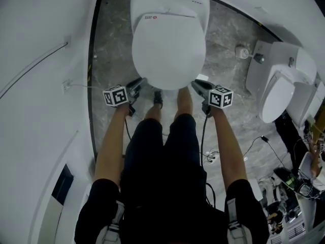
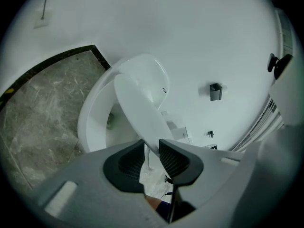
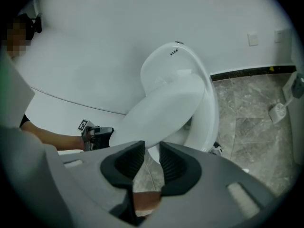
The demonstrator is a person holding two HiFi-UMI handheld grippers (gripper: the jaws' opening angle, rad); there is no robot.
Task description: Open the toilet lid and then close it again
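The white toilet lid (image 1: pixel 168 44) is tilted up off the bowl, its front edge raised towards me. My left gripper (image 1: pixel 142 81) holds that edge at its left front, and my right gripper (image 1: pixel 197 84) holds it at the right front. In the left gripper view the lid (image 2: pixel 140 115) slants down into the left gripper (image 2: pixel 152 153), with its thin rim pinched between the ribbed pads above the open bowl (image 2: pixel 92 122). From the right gripper view the lid (image 3: pixel 161 110) also ends between the right gripper's (image 3: pixel 152 158) pads, and the left gripper (image 3: pixel 97 137) shows beyond it.
A curved white wall (image 1: pixel 40 85) closes in on the left. A second white toilet (image 1: pixel 279 90) stands at the right, with cables (image 1: pixel 254 146) and loose gear (image 1: pixel 294 187) on the marble floor near it. My legs (image 1: pixel 162 136) stand right before the bowl.
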